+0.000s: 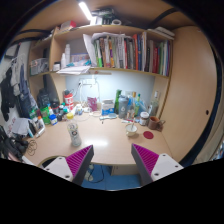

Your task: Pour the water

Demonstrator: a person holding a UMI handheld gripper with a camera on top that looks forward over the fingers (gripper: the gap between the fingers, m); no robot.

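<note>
Hovering open, the tool (112, 163) faces a green bottle (118, 101).

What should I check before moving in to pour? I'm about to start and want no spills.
1. Gripper open: ok, the pink pads stand apart with nothing between them.
2. Gripper empty: ok, it holds no bottle or cup.
3. Bottle to pick located: cannot tell; a green bottle and other bottles stand at the back of the desk, but which one holds water is not clear.
4. Cup to pour into located: cannot tell; small containers sit near the bottles, too small to identify.
5. Path ahead: ok, the desk just beyond the fingers is bare wood.
6. Clutter around the bottles: not ok, things stand close together there.
</note>
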